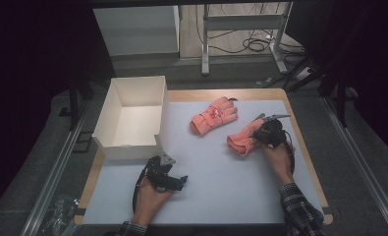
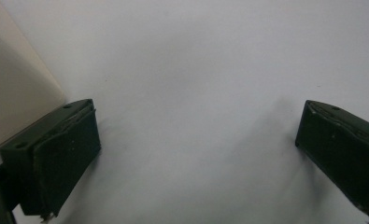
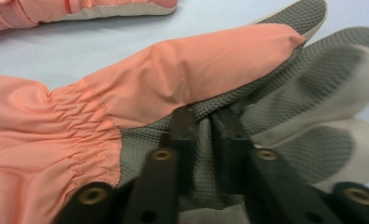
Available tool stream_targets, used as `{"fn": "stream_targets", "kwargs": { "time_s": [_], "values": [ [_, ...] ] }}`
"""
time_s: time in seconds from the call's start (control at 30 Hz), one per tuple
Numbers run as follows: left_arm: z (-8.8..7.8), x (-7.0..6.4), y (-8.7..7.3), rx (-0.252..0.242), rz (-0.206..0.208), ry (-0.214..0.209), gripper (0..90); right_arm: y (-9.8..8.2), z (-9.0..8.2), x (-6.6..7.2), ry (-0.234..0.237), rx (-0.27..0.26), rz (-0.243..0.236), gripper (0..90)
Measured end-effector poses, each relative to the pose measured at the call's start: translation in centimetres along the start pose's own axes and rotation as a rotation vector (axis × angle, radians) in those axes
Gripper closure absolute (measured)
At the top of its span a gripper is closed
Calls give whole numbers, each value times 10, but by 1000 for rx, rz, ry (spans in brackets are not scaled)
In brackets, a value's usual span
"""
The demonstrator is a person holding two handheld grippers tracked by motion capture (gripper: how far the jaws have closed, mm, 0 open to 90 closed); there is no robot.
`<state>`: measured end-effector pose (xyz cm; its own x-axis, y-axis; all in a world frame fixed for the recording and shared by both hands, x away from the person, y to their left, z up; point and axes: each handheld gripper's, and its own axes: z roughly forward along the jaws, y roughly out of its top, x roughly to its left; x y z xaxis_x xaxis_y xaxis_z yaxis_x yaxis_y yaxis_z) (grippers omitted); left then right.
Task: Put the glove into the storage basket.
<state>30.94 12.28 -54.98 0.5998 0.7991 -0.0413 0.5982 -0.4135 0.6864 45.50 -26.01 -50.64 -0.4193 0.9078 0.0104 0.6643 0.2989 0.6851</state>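
Observation:
Two salmon-pink gloves lie on the white mat. The far glove rests flat near the mat's middle back, and its edge shows at the top of the right gripper view. My right gripper is shut on the near glove, right of centre. In the right gripper view its jaws pinch a fold of the grey mesh palm, with the pink back to the left. My left gripper sits low at the front left, open over bare mat, nothing between its jaws.
An open white box, with nothing inside, stands at the mat's left edge, just beyond the left gripper; its wall shows beside the left jaw. The wooden table edge runs close to the right hand.

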Motion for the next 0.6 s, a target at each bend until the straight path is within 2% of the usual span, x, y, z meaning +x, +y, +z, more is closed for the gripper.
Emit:
{"fn": "stream_targets", "kwargs": {
  "time_s": [0.2, 0.27, 0.33, 0.47, 0.6],
  "values": [
    [0, 0, 0, 0, -2, -1, 0, 0, -2, -2, 14, -12, 3, 860],
    [0, 0, 0, 0, -2, -1, 0, 1, -6, -6, 46, -12, 29, 863],
    [0, 0, 0, 0, -2, -1, 0, 2, -8, -7, 57, -16, 32, 864],
    [0, 0, 0, 0, -2, -1, 0, 2, -11, -9, 78, -23, 26, 865],
    [0, 0, 0, 0, -2, -1, 0, 3, -19, -8, 117, -44, 12, 869]
  ]
}}
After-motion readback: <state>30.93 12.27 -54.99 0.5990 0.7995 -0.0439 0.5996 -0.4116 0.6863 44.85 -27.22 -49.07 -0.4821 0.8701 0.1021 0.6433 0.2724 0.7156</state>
